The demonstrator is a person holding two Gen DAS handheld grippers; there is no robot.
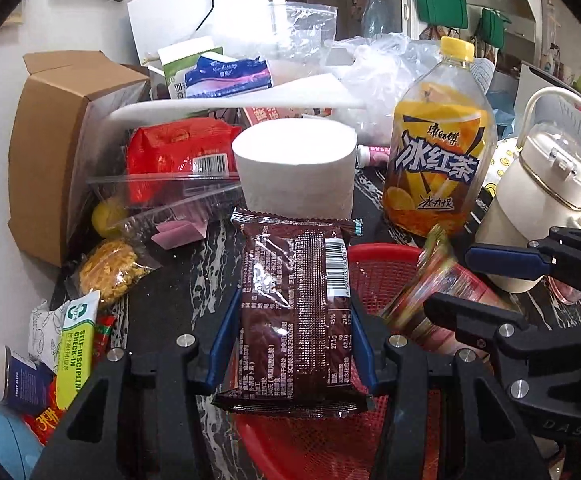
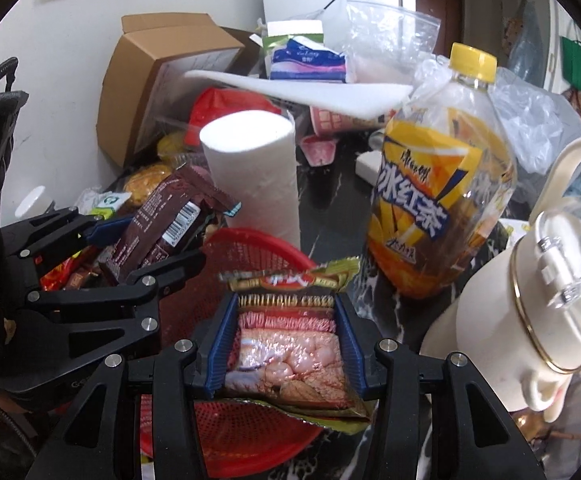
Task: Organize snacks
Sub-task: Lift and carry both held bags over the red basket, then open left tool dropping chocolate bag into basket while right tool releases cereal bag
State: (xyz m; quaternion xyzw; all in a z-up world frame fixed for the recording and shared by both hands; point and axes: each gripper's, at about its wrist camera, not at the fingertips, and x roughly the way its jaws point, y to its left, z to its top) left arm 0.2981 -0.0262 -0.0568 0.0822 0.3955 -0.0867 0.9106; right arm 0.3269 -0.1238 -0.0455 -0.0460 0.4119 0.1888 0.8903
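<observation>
Left wrist view: the left gripper (image 1: 290, 316) pinches a brown snack packet (image 1: 290, 320) over the red basket (image 1: 386, 268); to its right, the right gripper (image 2: 286, 336) clamps a cereal packet (image 2: 290, 344) above that basket, beside the iced tea bottle (image 2: 438, 184).

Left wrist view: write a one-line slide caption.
Left tool holds a brown snack packet above the red basket.

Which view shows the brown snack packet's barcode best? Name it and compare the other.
The left wrist view: the brown snack packet lies flat and centred in the left gripper, its barcode facing the camera. In the right wrist view the packet appears smaller and tilted at the left, its barcode visible but tiny.
</observation>
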